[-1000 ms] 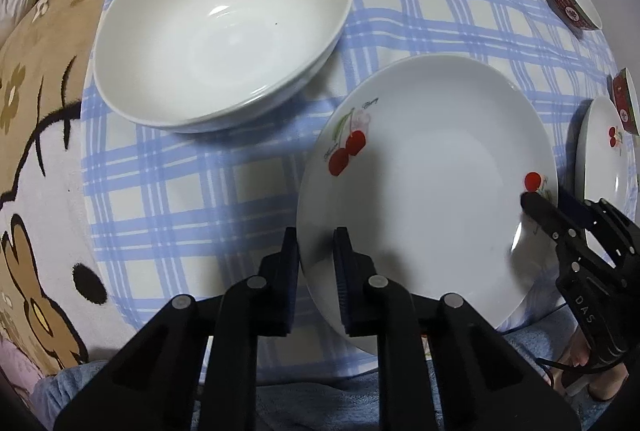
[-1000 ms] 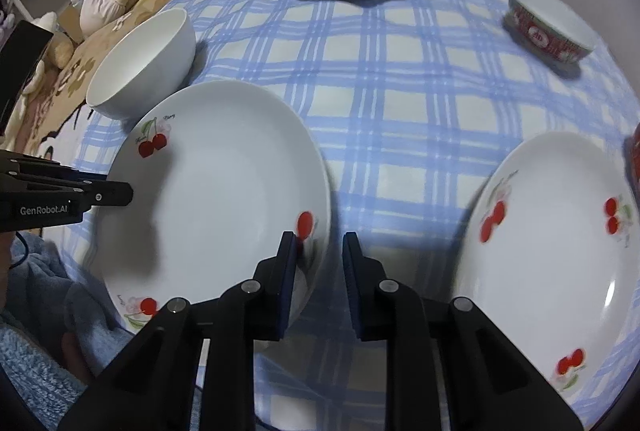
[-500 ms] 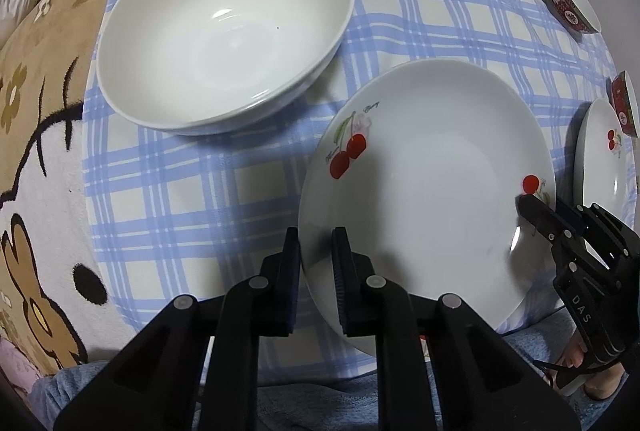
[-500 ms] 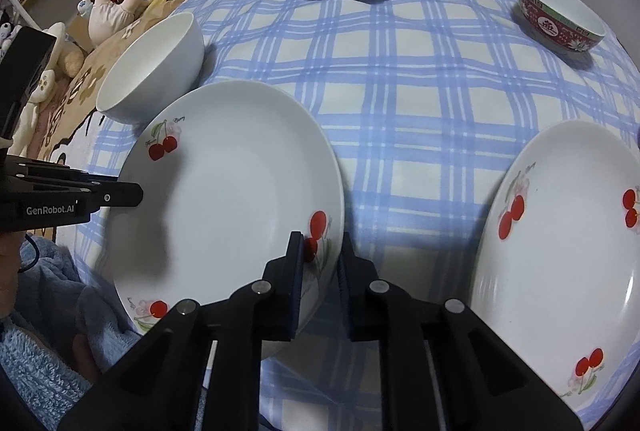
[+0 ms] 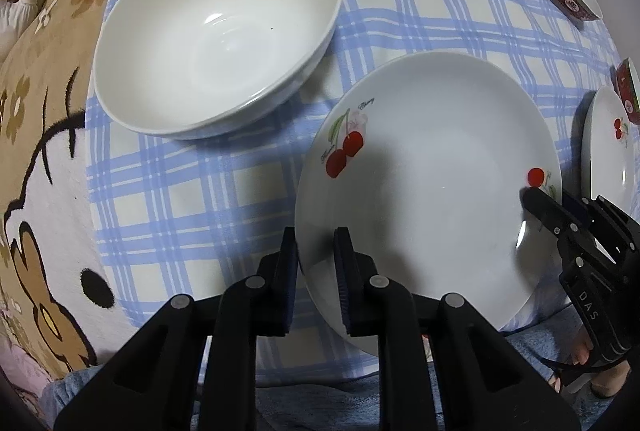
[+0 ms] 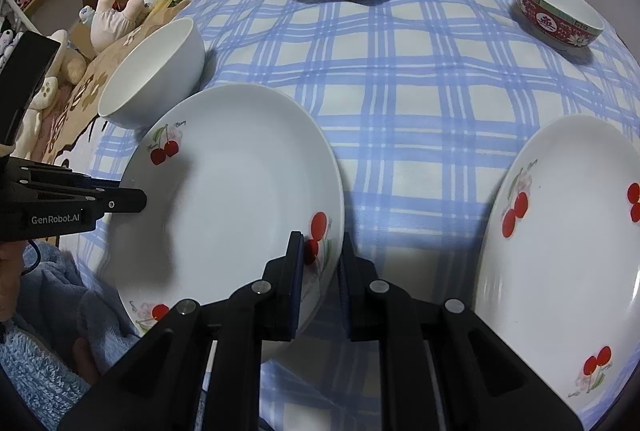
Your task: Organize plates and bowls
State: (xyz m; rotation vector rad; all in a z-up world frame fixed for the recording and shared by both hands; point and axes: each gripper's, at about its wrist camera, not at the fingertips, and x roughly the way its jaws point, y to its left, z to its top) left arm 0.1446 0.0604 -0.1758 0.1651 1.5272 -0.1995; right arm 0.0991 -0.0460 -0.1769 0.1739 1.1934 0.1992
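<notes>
While the left tool (image 5: 316, 263) and right tool (image 6: 320, 263) each pinch opposite rims of the cherry plate (image 5: 432, 191), beside the white bowl (image 5: 216, 31) on the tabletop (image 6: 400, 79), lift both evenly, keeping it level.

Right gripper (image 6: 318, 263) closed in over last sec: fingers wide apart either side of cherry plate (image 6: 240, 191) rim before, now narrowed onto rim by single-cherry mark. Left gripper (image 5: 316, 267) gap also a bit tighter on opposite rim. Plate's far edge sits higher vs checked cloth (image 6: 420, 71) in right wrist view; lift off worktop can't be confirmed. Right-hand plate (image 6: 568, 251) slid slightly further right in frame.
</notes>
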